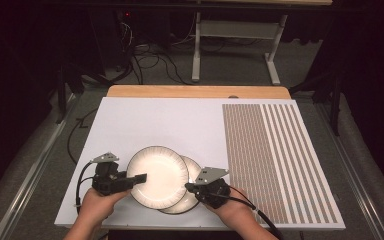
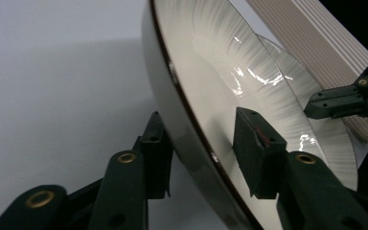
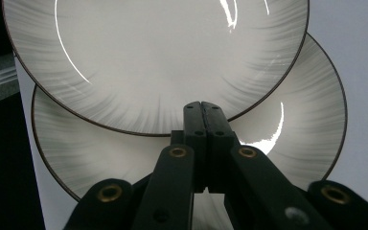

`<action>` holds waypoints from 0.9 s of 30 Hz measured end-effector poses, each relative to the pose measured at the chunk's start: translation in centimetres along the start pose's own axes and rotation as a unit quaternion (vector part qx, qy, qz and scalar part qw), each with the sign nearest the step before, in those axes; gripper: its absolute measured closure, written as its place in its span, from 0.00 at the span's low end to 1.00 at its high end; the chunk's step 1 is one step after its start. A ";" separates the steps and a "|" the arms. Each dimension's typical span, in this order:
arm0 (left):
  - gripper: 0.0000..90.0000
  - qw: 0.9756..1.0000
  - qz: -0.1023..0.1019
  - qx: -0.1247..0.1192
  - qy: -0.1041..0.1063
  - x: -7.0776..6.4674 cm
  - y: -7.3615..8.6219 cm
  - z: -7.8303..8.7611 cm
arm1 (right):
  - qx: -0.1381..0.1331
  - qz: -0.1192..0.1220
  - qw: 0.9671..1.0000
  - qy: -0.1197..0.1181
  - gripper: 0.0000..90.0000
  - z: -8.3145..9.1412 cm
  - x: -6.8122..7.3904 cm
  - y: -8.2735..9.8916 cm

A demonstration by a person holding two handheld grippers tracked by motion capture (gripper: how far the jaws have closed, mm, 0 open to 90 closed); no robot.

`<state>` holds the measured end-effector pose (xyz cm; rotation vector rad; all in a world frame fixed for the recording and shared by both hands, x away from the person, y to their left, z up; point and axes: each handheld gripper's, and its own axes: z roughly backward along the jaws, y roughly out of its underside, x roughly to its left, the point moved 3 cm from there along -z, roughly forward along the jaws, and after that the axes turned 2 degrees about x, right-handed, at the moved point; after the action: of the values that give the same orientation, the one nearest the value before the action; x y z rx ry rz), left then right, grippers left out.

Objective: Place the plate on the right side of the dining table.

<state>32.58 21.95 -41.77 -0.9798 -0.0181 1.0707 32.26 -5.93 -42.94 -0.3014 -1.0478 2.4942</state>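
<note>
the left gripper (image 1: 141, 178) straddles the rim of the top plate (image 1: 157, 175), one jaw under, one over, not yet clearly pinching. the right gripper (image 3: 204, 106), jaws closed and empty, presses on the lower plate (image 1: 192, 200) near the table's (image 1: 145, 120) near edge. next likely: clamp, then lift the top plate away.

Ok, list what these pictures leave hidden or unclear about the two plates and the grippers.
- Lower plate: in the high view, the upper plate covers most of it.
- Right gripper: its jaws meet in the right gripper view; whether they press the lower plate is unclear.
- Left gripper: whether the far pad touches the upper plate's underside is hidden by the rim.
- Table under both plates: covered.
</note>
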 end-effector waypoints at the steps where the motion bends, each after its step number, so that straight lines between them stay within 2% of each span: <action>1: 0.69 1.000 0.000 0.000 0.000 0.0 0.0 0.0 | 0.002 -0.003 1.000 0.001 1.00 0.0 0.1 0.0; 8: 0.72 1.000 0.010 -0.005 0.005 0.1 -0.1 0.0 | -0.003 -0.004 1.000 0.000 1.00 0.0 0.1 0.0; 9: 0.74 1.000 0.020 -0.013 0.014 0.2 -0.1 0.0 | -0.009 -0.002 1.000 0.000 1.00 0.2 0.0 0.0; 11: 0.76 0.999 0.024 -0.021 0.020 0.3 -0.1 0.0 | -0.022 -0.011 1.000 0.004 1.00 0.8 -0.2 -0.1; 16: 0.81 0.998 0.031 -0.040 0.026 0.3 -0.2 0.3 | -0.048 -0.026 0.998 0.011 1.00 2.4 -0.6 -0.3; 21: 0.83 0.998 0.029 -0.054 0.035 0.3 -0.2 0.5 | -0.054 -0.036 0.998 0.019 1.00 3.1 -1.3 0.0; 27: 0.86 0.997 0.015 -0.070 0.037 -0.1 -0.4 0.7 | -0.052 -0.042 0.998 0.023 0.98 3.5 -1.6 0.4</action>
<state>32.48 22.28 -41.04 -1.1491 -0.0194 1.0706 32.38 -9.09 -40.77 -0.3380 -1.1482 2.3523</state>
